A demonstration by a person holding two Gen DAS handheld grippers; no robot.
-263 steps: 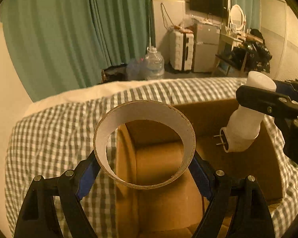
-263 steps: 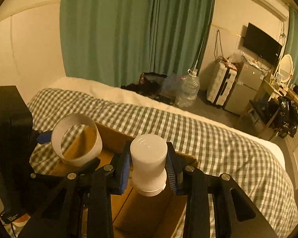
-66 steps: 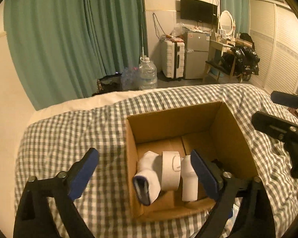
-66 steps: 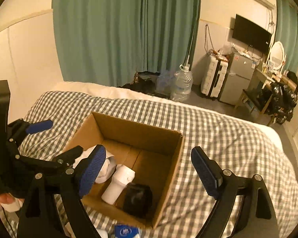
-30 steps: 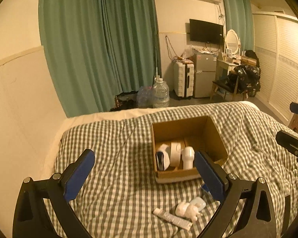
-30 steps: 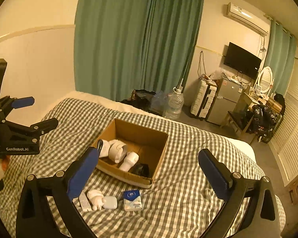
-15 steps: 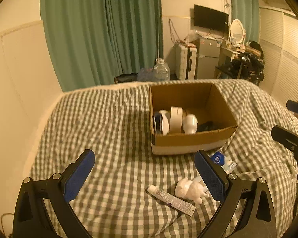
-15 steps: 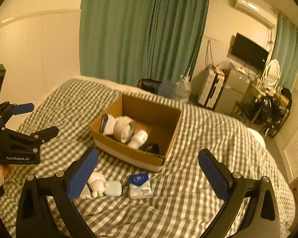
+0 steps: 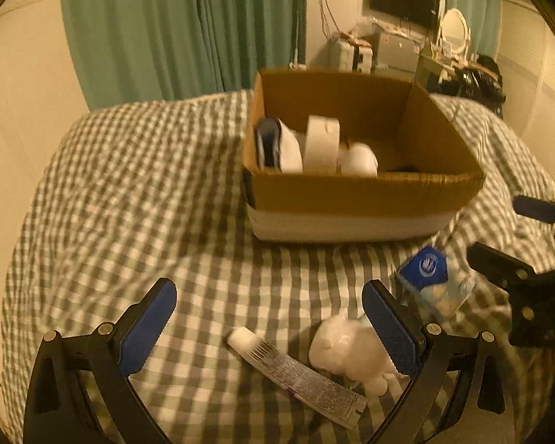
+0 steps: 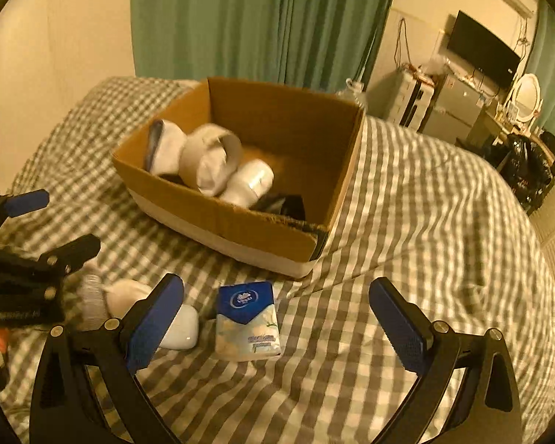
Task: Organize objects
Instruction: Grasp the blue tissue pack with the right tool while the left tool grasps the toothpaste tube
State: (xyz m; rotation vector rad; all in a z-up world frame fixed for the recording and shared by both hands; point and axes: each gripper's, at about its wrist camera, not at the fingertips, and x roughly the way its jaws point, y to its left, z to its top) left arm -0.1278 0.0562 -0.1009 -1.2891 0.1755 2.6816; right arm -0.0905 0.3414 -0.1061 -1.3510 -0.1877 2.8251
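Note:
A cardboard box (image 9: pixel 362 192) (image 10: pixel 240 222) stands on the checked bed and holds a white sock, a tape roll (image 9: pixel 322 142) (image 10: pixel 209 159), a white bottle (image 10: pixel 249 181) and a dark item. My left gripper (image 9: pixel 268 323) is open and empty above a toothpaste tube (image 9: pixel 299 372) and a white bundle (image 9: pixel 346 347). My right gripper (image 10: pixel 277 323) is open and empty above a blue tissue pack (image 10: pixel 248 320) (image 9: pixel 434 279). A white case (image 10: pixel 179 327) lies left of the pack.
The checked bedspread (image 10: pixel 425 222) slopes away to the right. Green curtains (image 9: pixel 181 29) hang behind the bed. A TV, a fridge and a suitcase stand at the far wall. The left gripper shows at the left edge of the right wrist view (image 10: pixel 26 248).
Both grippers let go of the tape roll and the white bottle into the box, pulled back high, then came down low over the loose items in front of the box.

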